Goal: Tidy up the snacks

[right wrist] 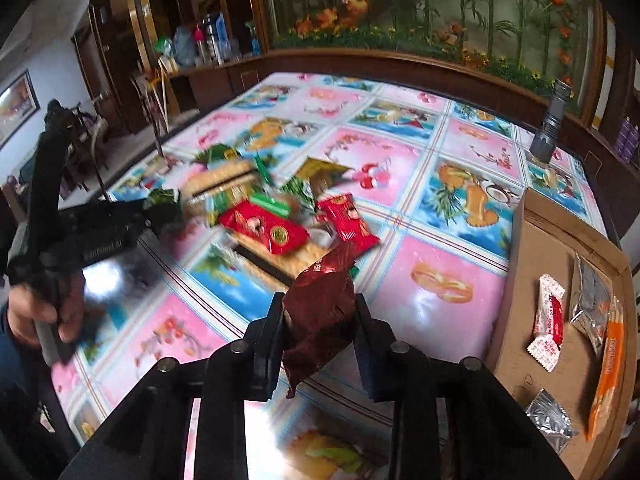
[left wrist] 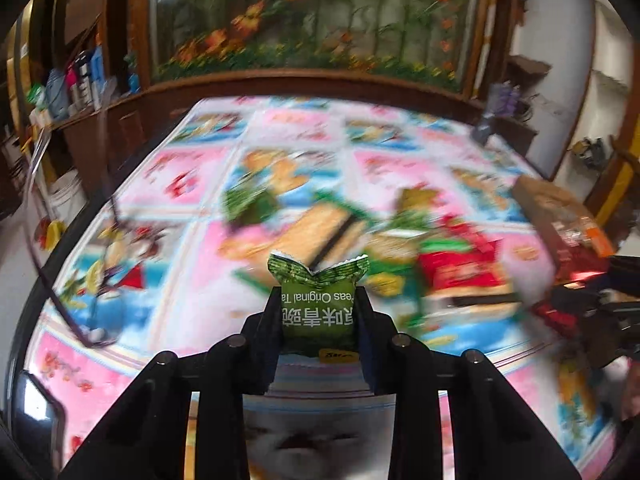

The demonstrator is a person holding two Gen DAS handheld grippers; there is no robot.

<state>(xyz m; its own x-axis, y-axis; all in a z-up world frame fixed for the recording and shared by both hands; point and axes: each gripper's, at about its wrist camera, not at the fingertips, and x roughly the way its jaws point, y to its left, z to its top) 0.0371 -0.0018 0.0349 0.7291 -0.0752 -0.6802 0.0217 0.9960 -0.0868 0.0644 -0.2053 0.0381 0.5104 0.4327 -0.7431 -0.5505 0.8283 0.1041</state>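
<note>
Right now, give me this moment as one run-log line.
left gripper: shut on green packet | right gripper: shut on dark red packet | pile: on table | box: right

The left claw (left wrist: 319, 312) pinches a small green pea packet (left wrist: 318, 300) upright between its black fingers (left wrist: 269, 328). Beyond it, a blurred heap of snack packets (left wrist: 384, 248) lies on the bench (left wrist: 168, 184) with its bright patterned cover; a cardboard box (left wrist: 560, 216) sits far right.
</note>
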